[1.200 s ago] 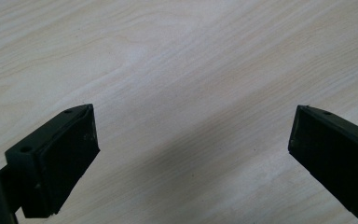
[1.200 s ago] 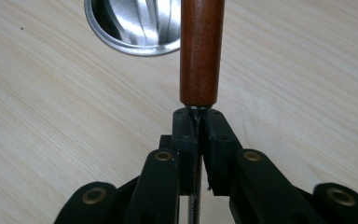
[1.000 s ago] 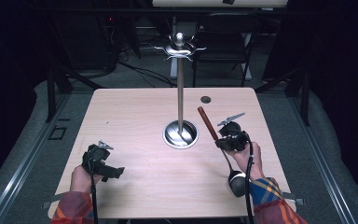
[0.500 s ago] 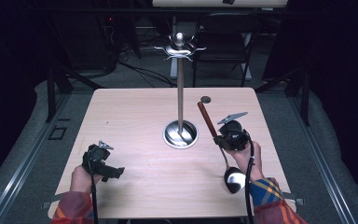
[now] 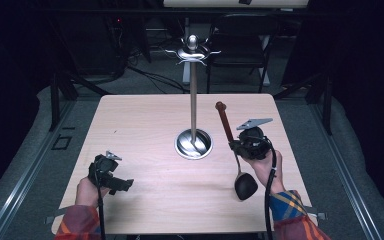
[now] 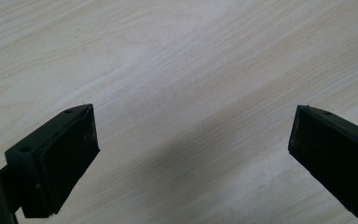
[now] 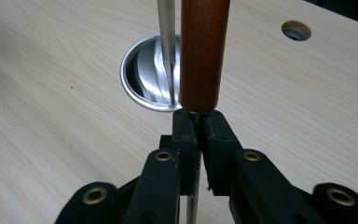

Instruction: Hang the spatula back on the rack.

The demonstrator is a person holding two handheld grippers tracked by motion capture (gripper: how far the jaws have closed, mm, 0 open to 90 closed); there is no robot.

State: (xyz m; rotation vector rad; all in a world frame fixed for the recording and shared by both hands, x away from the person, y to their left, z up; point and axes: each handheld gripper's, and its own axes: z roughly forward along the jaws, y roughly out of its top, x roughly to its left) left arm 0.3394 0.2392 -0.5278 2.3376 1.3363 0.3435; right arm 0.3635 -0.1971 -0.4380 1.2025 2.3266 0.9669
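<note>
Your left gripper (image 5: 111, 174) sits low at the near left of the table (image 5: 140, 125), held in your left hand (image 5: 86, 190). Its jaws stand wide apart over bare light wood, with nothing between them, as the left gripper view confirms.

Your right gripper (image 5: 236, 146) is at the near right, held in your right hand (image 5: 265, 167). Its jaws are pressed together on the thin metal shank of a ladle (image 5: 232, 147), just below the point where the reddish wooden handle (image 7: 204, 51) begins. The ladle's black bowl (image 5: 246, 185) is at the near end, close to your wrist; whether it touches the table cannot be determined. The handle slants away and toward the table's far side.

Just beyond the right gripper, at table centre, stands a utensil stand (image 5: 193, 100): a round polished base (image 7: 142, 77), an upright metal pole and a ring of hooks (image 5: 192, 51) at the top. The handle is near the pole but apart from it.

A small round hole (image 7: 296, 30) lies in the tabletop farther off.
</note>
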